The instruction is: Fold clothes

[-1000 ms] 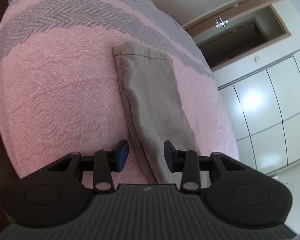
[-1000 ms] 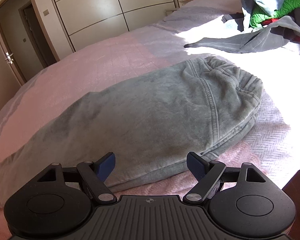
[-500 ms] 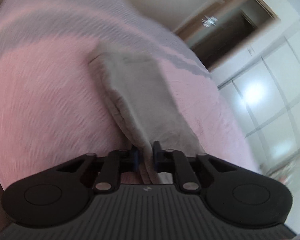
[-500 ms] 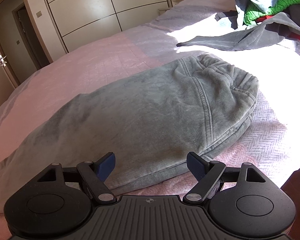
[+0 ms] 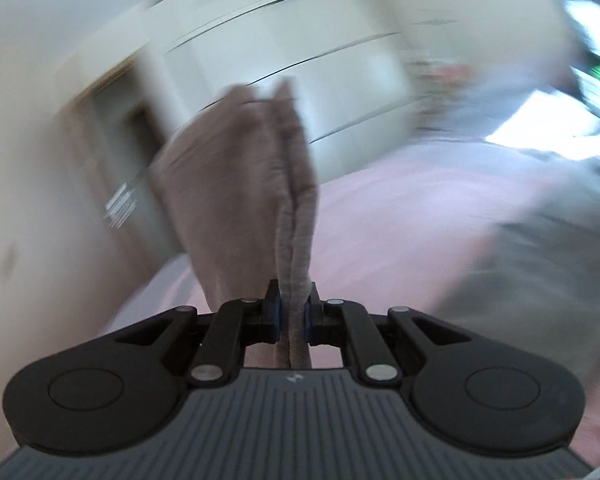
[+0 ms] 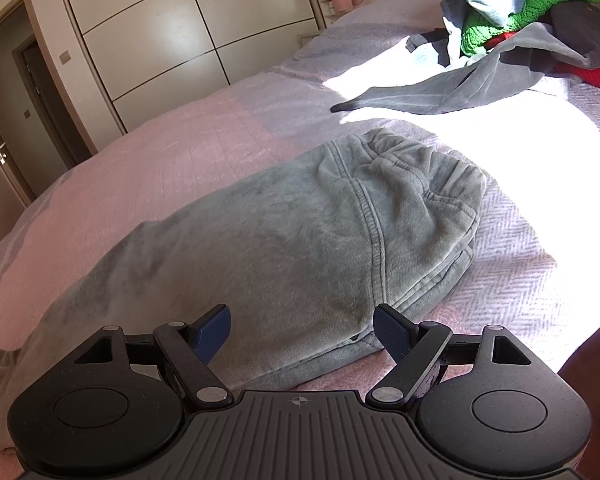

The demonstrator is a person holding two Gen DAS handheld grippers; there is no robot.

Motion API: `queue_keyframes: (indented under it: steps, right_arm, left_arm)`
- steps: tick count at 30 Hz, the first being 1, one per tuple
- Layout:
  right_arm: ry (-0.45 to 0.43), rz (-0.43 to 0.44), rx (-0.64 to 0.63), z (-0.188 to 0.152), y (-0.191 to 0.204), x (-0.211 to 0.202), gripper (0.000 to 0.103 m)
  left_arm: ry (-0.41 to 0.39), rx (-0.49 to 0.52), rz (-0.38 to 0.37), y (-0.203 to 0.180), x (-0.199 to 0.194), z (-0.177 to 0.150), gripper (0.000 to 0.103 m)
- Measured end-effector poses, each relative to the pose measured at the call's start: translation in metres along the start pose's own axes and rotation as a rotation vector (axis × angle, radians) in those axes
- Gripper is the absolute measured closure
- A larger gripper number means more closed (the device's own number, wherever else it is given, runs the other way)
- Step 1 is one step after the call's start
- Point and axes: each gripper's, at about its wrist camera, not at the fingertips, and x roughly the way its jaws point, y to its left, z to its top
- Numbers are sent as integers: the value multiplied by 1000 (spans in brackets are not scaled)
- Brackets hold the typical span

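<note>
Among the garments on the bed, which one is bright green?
The knitted green sweater in the pile at the far corner of the bed. The trousers before the right claw and the garment beyond them are grey.

The left wrist view, blurred, faces nearly level across the pink bedspread [image 5: 400, 220] toward the wardrobe doors [image 5: 284, 48]. The right wrist view tilts down, close over the grey trousers [image 6: 300, 240]. Both share bedspread and wardrobe.

This is a home bedroom: a bed [image 6: 204, 148] under a pink cover, white wardrobe doors [image 6: 172, 28] on the far wall, a doorway [image 6: 32, 92] far left.
</note>
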Motion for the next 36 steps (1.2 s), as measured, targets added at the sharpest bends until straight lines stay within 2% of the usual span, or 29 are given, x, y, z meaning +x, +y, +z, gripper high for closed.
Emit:
queue_keyframes:
  steps: [2, 4, 5, 6, 9, 12, 14, 16, 18, 19, 20, 22, 25, 26, 28, 30, 33, 35, 36]
  right_arm:
    - [-4, 3, 3, 1, -1, -2, 22]
    - [-3, 6, 9, 2, -2, -3, 22]
    - [-1, 8, 12, 2, -3, -3, 22]
    - [0, 11, 15, 2, -3, -3, 22]
    - [-3, 35, 25, 5, -4, -7, 22]
    - [13, 128, 81, 7, -1, -5, 22]
    - [62, 279, 209, 5, -1, 1, 22]
    - [144, 471, 396, -1, -2, 11, 22]
    - [252, 641, 591, -16, 0, 26, 38]
    - [304, 680, 660, -25, 4, 34, 45]
    - [355, 711, 721, -34, 8, 41, 45]
    - [423, 722, 758, -47, 17, 50, 45]
    - [476, 730, 755, -58, 33, 57, 46]
    - [492, 721, 759, -61, 37, 60, 51]
    - [525, 695, 776, -67, 42, 67, 54]
    - [534, 672, 802, -72, 44, 71, 55]
    - [511, 645, 808, -74, 45, 74, 58]
    - [474, 618, 805, -71, 45, 76, 66]
    - [464, 607, 802, -69, 45, 78, 66]
  left_arm:
    - [5, 135, -153, -51, 6, 4, 94]
    - [103, 262, -312, -102, 21, -10, 90]
    - [147, 326, -351, -124, 31, -20, 90]
    - [158, 365, -337, -135, 37, -29, 93]
    - [127, 363, -288, -138, 37, -36, 91]
    - [140, 253, -347, -114, 36, -21, 78]
    - [131, 234, -359, -107, 28, -17, 71]
    - [140, 246, -354, -108, 11, -22, 69]
    - [153, 250, -339, -111, -14, -35, 70]
    - [159, 234, -336, -108, -22, -37, 70]
    - [165, 205, -334, -102, -24, -37, 70]
    - [179, 138, -332, -89, -28, -42, 70]
    - [191, 52, -332, -73, -28, -47, 70]
    - [191, 21, -333, -69, -29, -47, 70]
    - [187, -42, -326, -60, -32, -44, 77]
    - [182, -107, -299, -52, -31, -41, 84]
    - [188, -201, -300, -39, -31, -42, 84]
    - [200, -196, -306, -37, -33, -44, 84]
    - [199, -179, -305, -38, -36, -46, 84]
